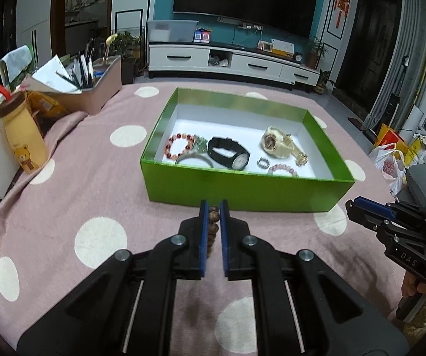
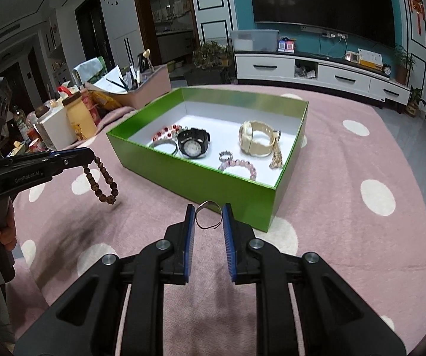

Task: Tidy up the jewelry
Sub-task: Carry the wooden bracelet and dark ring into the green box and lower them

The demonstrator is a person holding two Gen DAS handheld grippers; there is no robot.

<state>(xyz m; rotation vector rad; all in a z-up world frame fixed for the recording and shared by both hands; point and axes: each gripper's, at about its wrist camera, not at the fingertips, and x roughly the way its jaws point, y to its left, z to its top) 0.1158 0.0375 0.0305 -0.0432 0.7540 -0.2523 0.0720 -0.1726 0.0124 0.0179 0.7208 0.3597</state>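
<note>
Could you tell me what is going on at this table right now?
A person is sorting jewelry into a green box on a dotted pink cloth. The left gripper is shut on a brown bead bracelet, which dangles above the cloth. The right gripper pinches a thin metal ring. Neither piece is in the box yet. Two watches and several bracelets already lie inside.

In your left view, the left gripper's (image 1: 213,207) blue pads hide most of the brown wooden bead bracelet (image 1: 213,216). The green cardboard box's (image 1: 242,190) near wall covers part of the pale pink bead bracelet (image 1: 282,169).
</note>
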